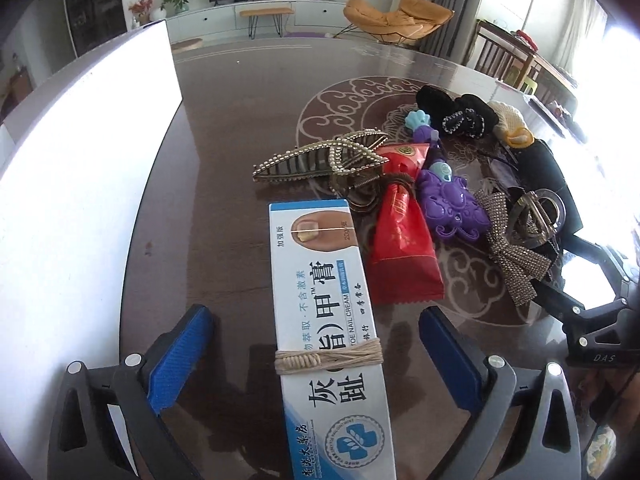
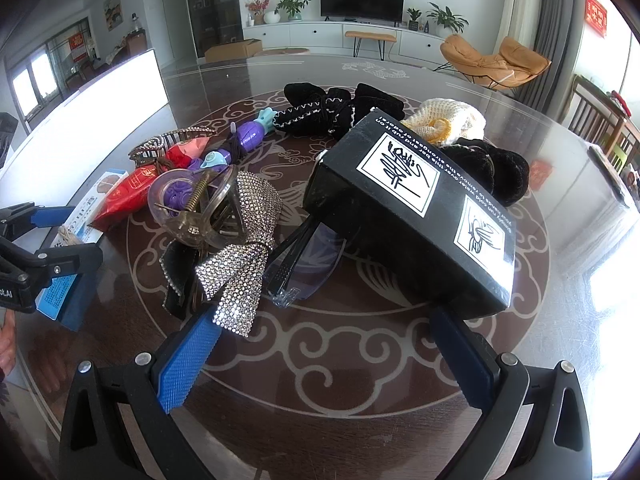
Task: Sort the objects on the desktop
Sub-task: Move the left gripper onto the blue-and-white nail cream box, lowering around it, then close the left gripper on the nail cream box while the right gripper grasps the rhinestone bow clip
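The left tool [image 1: 316, 364] is wide apart around the white cream box [image 1: 328, 320] on the tabletop [image 1: 224, 168]. The right tool [image 2: 324, 344] is wide apart too, near the black box [image 2: 408, 216]. A loose squeeze could push the cream box into the red packet [image 1: 400, 248].

My white-and-blue nail cream carton [image 1: 332, 344] runs off the frame's bottom edge; my clear-lensed black glasses [image 2: 300, 264] hide partly beneath the black cardboard box [image 2: 412, 216].

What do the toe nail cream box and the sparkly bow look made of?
Toe nail cream box: printed cardboard, judging by crisp folded edges and a slightly glossy face, with pale twine wound around it. Sparkly bow: probably fabric covered in small rhinestones; it drapes softly and glitters all over.
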The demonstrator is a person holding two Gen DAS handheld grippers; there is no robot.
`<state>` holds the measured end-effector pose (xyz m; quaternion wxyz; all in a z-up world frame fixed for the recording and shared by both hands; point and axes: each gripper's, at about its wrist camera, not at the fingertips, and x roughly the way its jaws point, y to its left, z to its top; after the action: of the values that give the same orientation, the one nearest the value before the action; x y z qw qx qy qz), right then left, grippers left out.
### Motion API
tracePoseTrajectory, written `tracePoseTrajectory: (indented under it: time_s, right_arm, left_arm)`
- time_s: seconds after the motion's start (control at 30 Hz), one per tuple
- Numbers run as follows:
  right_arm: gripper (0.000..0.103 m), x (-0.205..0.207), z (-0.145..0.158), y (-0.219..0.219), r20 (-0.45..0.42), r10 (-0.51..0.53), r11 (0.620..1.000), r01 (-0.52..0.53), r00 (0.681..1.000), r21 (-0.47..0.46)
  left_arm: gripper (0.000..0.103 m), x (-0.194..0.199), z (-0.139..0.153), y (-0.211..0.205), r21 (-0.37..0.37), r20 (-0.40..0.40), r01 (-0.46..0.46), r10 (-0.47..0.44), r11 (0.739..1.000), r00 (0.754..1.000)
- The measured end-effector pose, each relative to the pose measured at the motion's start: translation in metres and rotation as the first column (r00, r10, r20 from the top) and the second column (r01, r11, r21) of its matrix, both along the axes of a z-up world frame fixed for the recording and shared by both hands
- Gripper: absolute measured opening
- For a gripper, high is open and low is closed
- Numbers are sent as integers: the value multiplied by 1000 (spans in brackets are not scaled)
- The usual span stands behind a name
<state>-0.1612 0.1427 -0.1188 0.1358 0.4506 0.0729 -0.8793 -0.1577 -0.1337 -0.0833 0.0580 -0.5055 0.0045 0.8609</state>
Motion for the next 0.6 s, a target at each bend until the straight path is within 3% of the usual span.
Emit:
tracePoseTrajectory:
  time_s: [0.07, 0.17, 0.23, 0.37, 0.43, 0.5, 0.57, 0.6]
  right_arm:
    - [103, -1, 0, 0, 0, 0, 1000, 0, 1000, 0]
    - [103, 0, 0, 0, 8, 16, 1000, -16, 1000, -2]
    - [103, -2, 3, 4, 65, 57, 998, -58, 996, 13]
    - [103, -6, 19, 54, 138, -13, 989, 33, 990, -147]
    - [103, -11, 24, 74, 174, -69, 974, 104, 982, -201]
    - [103, -18, 29, 83, 204, -102, 955, 154, 974, -254]
    - [103, -23, 35, 80, 217, -109, 949, 167, 970, -268]
    - [103, -26, 39, 76, 202, -112, 957, 160, 973, -243]
  left_arm:
    - [103, -1, -2, 7, -57, -1, -18, 18, 998, 1000]
    - [103, 2, -1, 10, -51, -17, -51, 50, 997, 999]
    - [103, 5, 0, 10, -50, -30, -47, 45, 998, 999]
    - [103, 16, -3, 8, -53, -60, -43, 40, 998, 997]
    - [85, 23, -2, 9, -49, -99, -41, 36, 998, 994]
    - [55, 31, 2, 12, -48, -120, -21, 15, 999, 993]
    - [45, 42, 4, 15, -53, -127, 1, -8, 999, 992]
    - [45, 48, 5, 15, -53, -131, 8, -15, 999, 991]
